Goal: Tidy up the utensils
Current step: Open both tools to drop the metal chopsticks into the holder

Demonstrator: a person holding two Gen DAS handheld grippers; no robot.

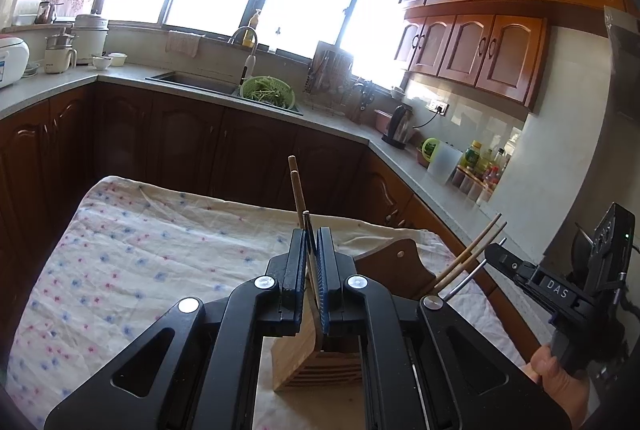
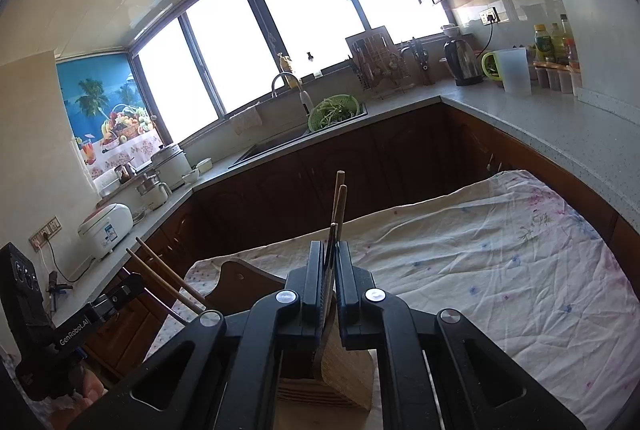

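My left gripper is shut on two wooden chopsticks and a thin metal utensil, all pointing up. It hangs over a slatted wooden utensil holder on the cloth-covered table. My right gripper is shut on two wooden chopsticks and a thin utensil, above the same holder. Each gripper shows at the other view's edge, the right one holding its sticks out and the left one likewise. A dark wooden board lies behind the holder.
Dark cabinets and a grey counter wrap the table on three sides. On the counter are a sink with a green colander, a kettle, bottles, a rice cooker and a dish rack.
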